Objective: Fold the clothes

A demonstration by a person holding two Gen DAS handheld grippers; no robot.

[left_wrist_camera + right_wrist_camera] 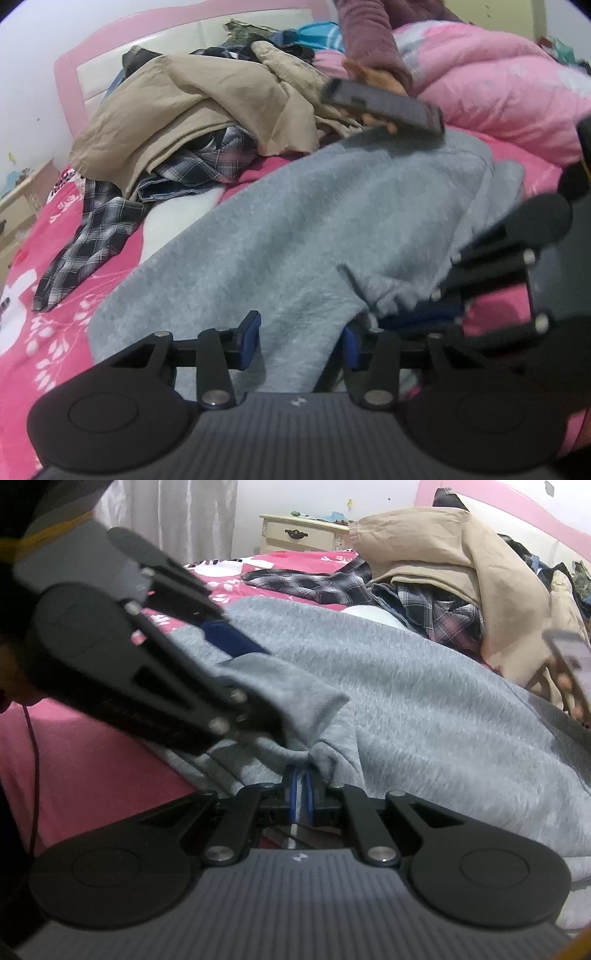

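A grey fleece garment (295, 229) lies spread across the pink flowered bed sheet (55, 332). My left gripper (301, 343) is open at the garment's near edge, its blue pads standing apart with flat grey cloth between them. My right gripper (301, 777) is shut on a bunched bit of the garment's (406, 686) hem. In the left wrist view it comes in from the right (391, 306), close beside the left gripper. In the right wrist view a fold of the cloth drapes over the left gripper's fingers (236, 642).
A heap of clothes, beige cloth (192, 107) over plaid shirts (85, 243), lies beyond the garment against the pink headboard (70, 74). A hand in a maroon sleeve (369, 40) holds a dark flat object (384, 107) there. A pink duvet (498, 85) is at right, a nightstand (299, 535) behind.
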